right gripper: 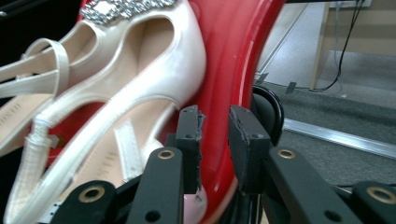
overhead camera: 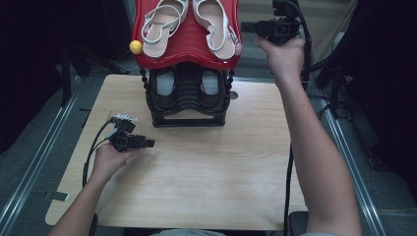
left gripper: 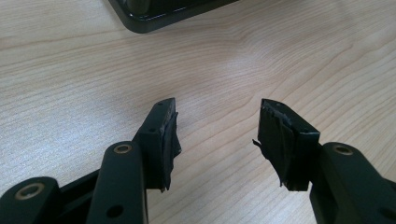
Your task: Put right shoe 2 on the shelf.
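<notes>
High view: right gripper (overhead camera: 250, 28) sits at the right rim of the red tray (overhead camera: 189, 49), the top tier of a black shoe rack (overhead camera: 188, 101) at the table's (overhead camera: 206, 177) far edge. A pair of white sandals (overhead camera: 214, 24) lies on the tray, the right one close to that rim.

Right gripper view: jaws part-open and straddling the tray's rim, pads not pressing on it. Nothing held.

Left gripper (overhead camera: 142, 143) rests low over the table, jaws wide apart, empty.

Judgement: step in hand is gripping the tray edge. Seat the rim deep between the pads before closing; keep the inner jaw off the sandal's heel.

Room: open floor right of the rack; bare tabletop in front. Yellow ball (overhead camera: 135, 47) at the tray's left edge.
</notes>
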Demonstrator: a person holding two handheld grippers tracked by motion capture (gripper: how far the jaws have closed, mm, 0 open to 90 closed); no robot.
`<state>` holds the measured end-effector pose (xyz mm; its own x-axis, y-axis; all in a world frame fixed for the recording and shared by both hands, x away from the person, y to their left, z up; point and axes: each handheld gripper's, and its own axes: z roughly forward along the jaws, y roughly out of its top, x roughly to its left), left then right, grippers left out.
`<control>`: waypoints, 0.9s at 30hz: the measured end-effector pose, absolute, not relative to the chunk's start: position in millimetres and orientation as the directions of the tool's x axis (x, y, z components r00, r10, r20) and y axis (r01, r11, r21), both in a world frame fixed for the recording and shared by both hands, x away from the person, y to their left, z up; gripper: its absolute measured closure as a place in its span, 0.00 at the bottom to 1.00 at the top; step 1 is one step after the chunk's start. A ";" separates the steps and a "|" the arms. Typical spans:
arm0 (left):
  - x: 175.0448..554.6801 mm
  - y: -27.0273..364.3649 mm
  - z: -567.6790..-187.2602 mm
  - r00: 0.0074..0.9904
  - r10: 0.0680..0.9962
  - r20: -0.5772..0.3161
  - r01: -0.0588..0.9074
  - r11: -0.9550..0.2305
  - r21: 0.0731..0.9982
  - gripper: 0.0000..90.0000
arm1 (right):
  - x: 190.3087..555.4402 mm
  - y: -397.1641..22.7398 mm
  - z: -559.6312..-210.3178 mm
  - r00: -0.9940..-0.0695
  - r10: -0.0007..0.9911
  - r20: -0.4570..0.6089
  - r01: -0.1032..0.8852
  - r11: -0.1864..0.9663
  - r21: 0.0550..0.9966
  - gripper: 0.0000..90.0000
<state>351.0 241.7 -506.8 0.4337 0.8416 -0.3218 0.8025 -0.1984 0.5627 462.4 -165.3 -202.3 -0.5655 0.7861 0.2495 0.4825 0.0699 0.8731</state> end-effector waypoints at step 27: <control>351.2 242.7 -507.0 0.427 0.843 -0.329 0.803 -0.186 0.566 0.53 | 451.2 -197.7 -278.2 -0.535 0.798 0.279 0.530 0.059 0.846 0.72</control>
